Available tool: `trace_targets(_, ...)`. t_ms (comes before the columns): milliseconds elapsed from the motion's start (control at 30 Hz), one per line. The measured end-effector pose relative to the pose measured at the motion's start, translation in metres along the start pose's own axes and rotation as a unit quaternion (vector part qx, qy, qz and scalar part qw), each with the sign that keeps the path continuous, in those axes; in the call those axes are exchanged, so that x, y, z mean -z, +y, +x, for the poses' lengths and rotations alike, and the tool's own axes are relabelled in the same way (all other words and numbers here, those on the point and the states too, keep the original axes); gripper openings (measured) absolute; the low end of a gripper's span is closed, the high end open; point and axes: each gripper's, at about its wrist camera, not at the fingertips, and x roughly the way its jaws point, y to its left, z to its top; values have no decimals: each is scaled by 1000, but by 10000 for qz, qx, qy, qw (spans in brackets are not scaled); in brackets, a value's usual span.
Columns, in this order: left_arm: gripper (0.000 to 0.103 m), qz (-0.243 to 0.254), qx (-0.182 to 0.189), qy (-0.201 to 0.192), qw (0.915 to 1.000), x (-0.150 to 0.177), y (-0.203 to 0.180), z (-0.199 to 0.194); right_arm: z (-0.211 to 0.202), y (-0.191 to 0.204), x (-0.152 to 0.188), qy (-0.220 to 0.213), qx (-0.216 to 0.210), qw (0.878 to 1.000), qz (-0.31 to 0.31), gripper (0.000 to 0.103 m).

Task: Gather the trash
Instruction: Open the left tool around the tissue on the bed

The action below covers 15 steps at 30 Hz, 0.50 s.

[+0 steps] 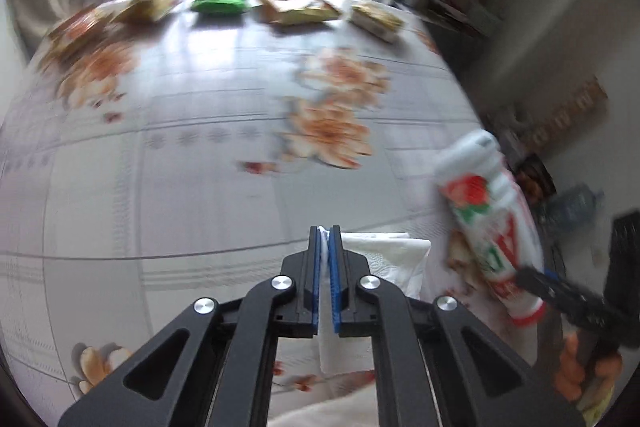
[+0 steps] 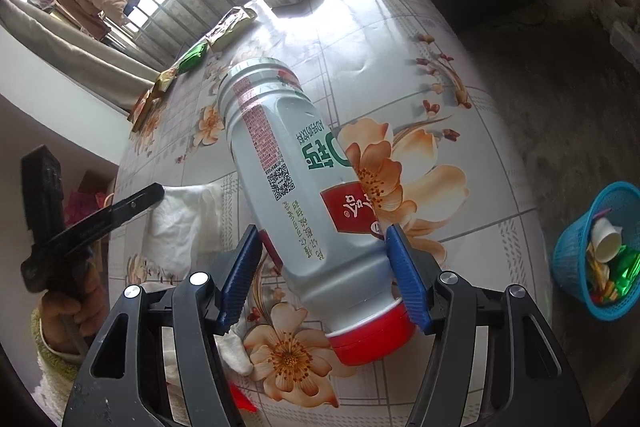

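My left gripper is shut on a white paper napkin and holds it over the floral tablecloth. The napkin also shows in the right wrist view, hanging from the left gripper's fingers. My right gripper is shut on a white plastic bottle with a red cap, gripping its lower body above the table. In the left wrist view the bottle sits at the right, held by the right gripper's fingers.
Several snack packets and a green packet lie along the table's far edge. A blue basket with trash stands on the floor to the right. A window with bars is behind the table.
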Motion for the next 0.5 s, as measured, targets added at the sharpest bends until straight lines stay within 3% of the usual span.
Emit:
trace_targets(133,28,-479,82,69,9988,2,28,0,0,0,0,4,-3,10000,34,60)
trace_targets(233,38,-527,269,-30,9982,8,33,-12,1,0,-1,26,-21,10000,63,61)
trace_targets(367,42,-194,388,64,9990,17,19,-10,1,0,-1,52,-43,9999,94,62)
trace_targets(500,42,404,117,221,9989,30,5,-3,2,0,-1,77,-25,9999,105,62)
